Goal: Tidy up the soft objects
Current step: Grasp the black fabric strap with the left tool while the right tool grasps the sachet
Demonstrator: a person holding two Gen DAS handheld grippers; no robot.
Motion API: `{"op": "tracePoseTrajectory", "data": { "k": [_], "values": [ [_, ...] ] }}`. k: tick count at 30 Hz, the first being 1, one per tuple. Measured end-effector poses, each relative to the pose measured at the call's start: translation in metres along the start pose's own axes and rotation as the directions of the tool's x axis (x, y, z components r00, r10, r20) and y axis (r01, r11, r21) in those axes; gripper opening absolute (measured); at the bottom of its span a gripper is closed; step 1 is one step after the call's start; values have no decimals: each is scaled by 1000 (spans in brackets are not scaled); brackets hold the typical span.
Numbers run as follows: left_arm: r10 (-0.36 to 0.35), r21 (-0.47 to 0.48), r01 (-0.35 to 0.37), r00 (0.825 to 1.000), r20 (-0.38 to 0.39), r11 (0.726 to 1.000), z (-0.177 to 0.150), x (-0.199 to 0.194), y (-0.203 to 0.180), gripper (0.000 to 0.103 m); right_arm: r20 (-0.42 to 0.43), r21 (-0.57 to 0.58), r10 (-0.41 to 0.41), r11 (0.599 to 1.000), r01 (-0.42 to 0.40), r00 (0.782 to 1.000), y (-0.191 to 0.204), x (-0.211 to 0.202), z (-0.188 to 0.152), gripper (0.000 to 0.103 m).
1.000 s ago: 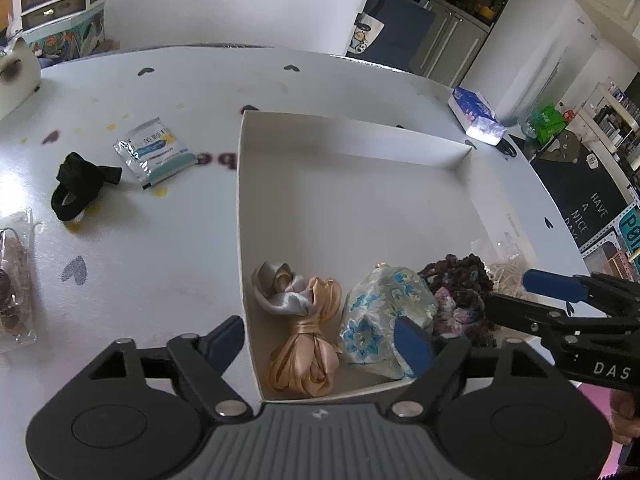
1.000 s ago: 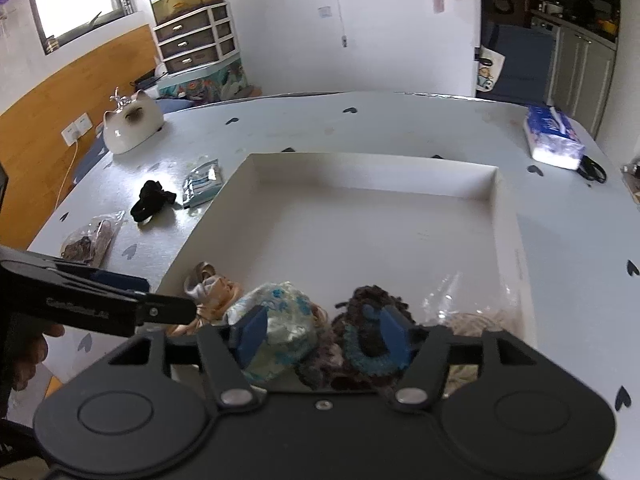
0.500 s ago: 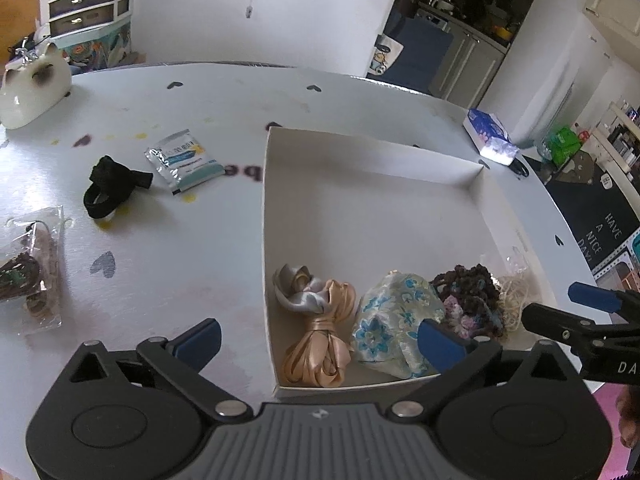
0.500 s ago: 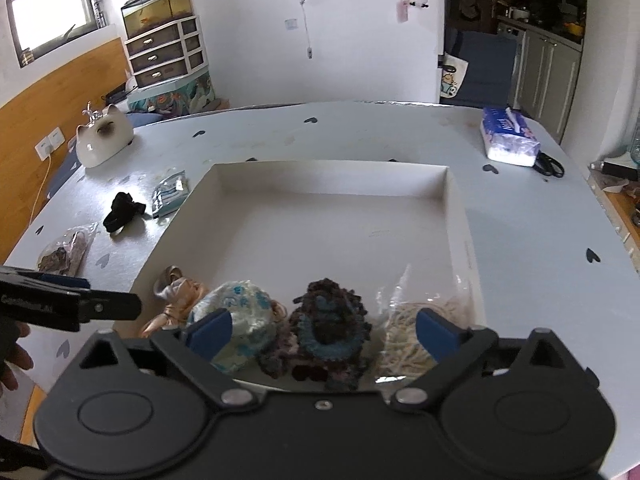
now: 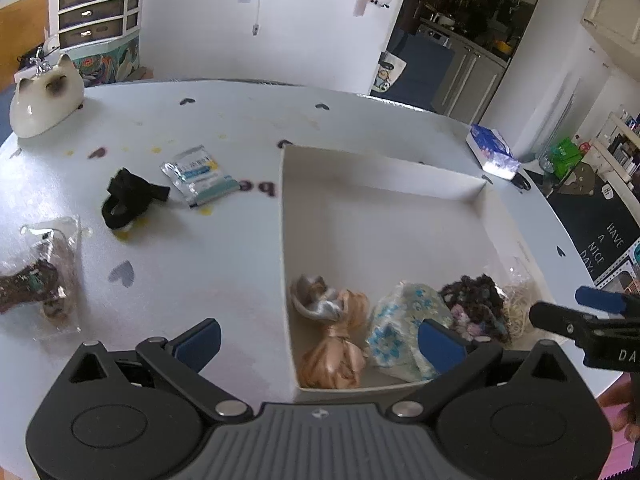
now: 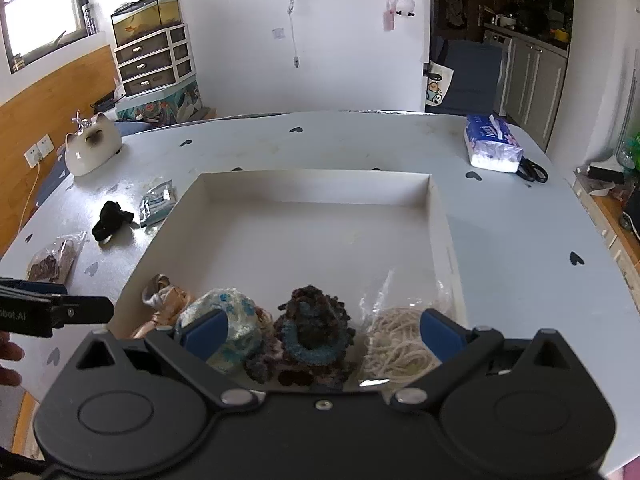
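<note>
Surface: white table, heart-dotted
On it: white box, black scrunchie, sachet, tissue pack, cat figurine

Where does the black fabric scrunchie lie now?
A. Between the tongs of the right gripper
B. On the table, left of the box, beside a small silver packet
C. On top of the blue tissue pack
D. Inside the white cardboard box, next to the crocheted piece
B: the black fabric scrunchie lies on the table outside the white cardboard box, close beside the small silver packet.

Black left gripper, blue fingers, silver screws
</note>
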State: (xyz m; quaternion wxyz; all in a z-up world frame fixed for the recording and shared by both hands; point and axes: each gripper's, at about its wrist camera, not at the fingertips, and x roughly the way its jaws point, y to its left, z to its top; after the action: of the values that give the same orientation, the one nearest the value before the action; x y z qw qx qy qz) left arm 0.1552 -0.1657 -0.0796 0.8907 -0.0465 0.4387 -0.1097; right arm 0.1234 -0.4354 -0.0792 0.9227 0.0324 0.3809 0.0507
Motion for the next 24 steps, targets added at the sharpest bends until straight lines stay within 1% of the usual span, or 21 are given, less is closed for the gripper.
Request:
{"op": "tracePoseTrajectory", "data": {
  "k": [3, 10, 16, 19, 24],
  "values": [
    [0, -10, 0, 1000, 18, 1000, 5, -2, 14, 103, -4, 8, 6, 1000, -6, 1000, 9, 2, 1, 103],
    [-15, -5, 15, 999, 31, 1000, 21, -7, 53, 103, 10, 24, -2, 1000, 2, 1000, 40, 7, 10, 103],
    [-34, 11, 34, 999, 40, 999, 36, -10, 91, 103, 21, 38, -11, 999, 10, 1000, 76, 17, 23, 103],
    [-33, 19, 32, 999, 43, 999, 43, -11, 109, 103, 25, 43, -17, 999, 16, 1000, 95, 24, 30, 103],
    [-52, 11, 51, 997, 58, 999, 56, -11, 142, 103, 27, 41, -23, 999, 22, 999, 130, 38, 43, 103]
  ]
}}
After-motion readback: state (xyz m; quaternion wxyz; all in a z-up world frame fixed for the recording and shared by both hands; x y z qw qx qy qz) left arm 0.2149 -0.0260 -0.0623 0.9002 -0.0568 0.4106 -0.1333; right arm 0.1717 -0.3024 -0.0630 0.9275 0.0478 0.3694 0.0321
